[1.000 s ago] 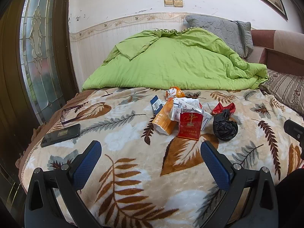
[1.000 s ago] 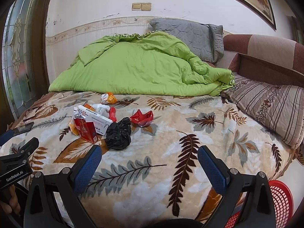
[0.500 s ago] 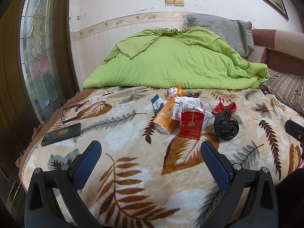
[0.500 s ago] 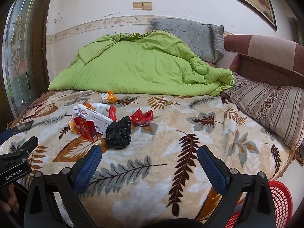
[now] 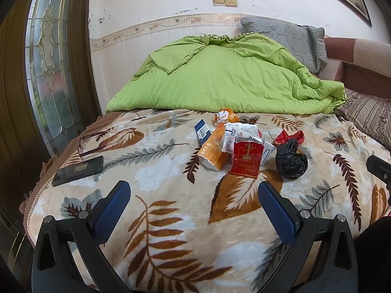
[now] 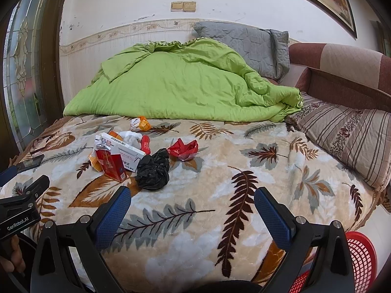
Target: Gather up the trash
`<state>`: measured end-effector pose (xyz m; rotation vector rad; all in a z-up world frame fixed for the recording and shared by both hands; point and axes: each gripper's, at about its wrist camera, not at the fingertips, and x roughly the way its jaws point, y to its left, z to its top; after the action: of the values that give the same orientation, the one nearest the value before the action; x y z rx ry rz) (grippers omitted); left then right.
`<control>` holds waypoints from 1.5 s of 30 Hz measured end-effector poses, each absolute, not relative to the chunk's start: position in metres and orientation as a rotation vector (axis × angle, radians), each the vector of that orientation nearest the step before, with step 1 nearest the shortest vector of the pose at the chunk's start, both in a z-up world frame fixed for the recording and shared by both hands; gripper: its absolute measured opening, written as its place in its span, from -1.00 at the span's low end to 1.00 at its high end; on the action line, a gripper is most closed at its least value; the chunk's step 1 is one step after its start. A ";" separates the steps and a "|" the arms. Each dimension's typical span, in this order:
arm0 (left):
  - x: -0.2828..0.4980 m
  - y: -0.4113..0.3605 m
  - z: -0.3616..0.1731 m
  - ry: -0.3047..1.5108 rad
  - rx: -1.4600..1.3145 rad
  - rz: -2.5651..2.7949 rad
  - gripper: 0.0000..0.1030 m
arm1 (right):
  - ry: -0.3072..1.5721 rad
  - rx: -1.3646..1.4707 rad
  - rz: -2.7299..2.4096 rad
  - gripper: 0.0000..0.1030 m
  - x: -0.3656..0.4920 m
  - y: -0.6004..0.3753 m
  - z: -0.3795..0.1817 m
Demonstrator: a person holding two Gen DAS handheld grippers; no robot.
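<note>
Barely anything has moved since the earlier frames: both grippers creep a touch closer to the bed, and the trash pile sits a hair nearer in each view.

Left gripper point(image 5: 194, 190) hangs over the leaf-print blanket point(image 5: 158, 171) with its blue fingers spread wide, nothing between them. Just ahead of it and slightly right stands the red cigarette pack point(image 5: 246, 158), upright, touching an orange carton point(image 5: 212, 151) on its left and a white box point(image 5: 244, 136) behind. A crumpled black bag point(image 5: 290, 161) lies ahead of the right finger, with a red wrapper point(image 5: 289, 136) just beyond it. Farther ahead sits a small orange-and-white wrapper point(image 5: 224, 117). Well off to the left of the gripper, a dark phone point(image 5: 78, 171) and glasses point(image 5: 90, 141) rest near the blanket's edge.

Right gripper point(image 6: 191, 194) is also wide open and empty. From it, the pile is ahead and to the left: black bag point(image 6: 154, 171) closest, red pack point(image 6: 110, 163) left of that, red wrapper point(image 6: 183, 149) beyond. A red basket point(image 6: 361, 263) peeks out low on the right, beside the bed. A green quilt point(image 6: 183, 85) is heaped far ahead.
</note>
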<state>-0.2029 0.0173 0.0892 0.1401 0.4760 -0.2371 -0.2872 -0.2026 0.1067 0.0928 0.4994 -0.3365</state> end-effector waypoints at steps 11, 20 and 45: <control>-0.182 0.031 0.082 0.596 0.030 -0.296 1.00 | 0.578 0.134 -0.219 0.92 -0.270 -0.204 0.099; -0.171 0.029 0.077 0.652 -0.018 -0.362 0.65 | 0.699 0.221 -0.066 0.73 -0.207 -0.206 0.079; -0.080 -0.071 0.052 0.786 0.082 -0.462 0.65 | 0.732 0.409 -0.119 -0.17 -0.152 -0.262 0.061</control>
<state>-0.0804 -0.0708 0.0516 0.0821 0.7859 -0.4616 -0.1523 -0.2617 0.0612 0.4086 0.7316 -0.1194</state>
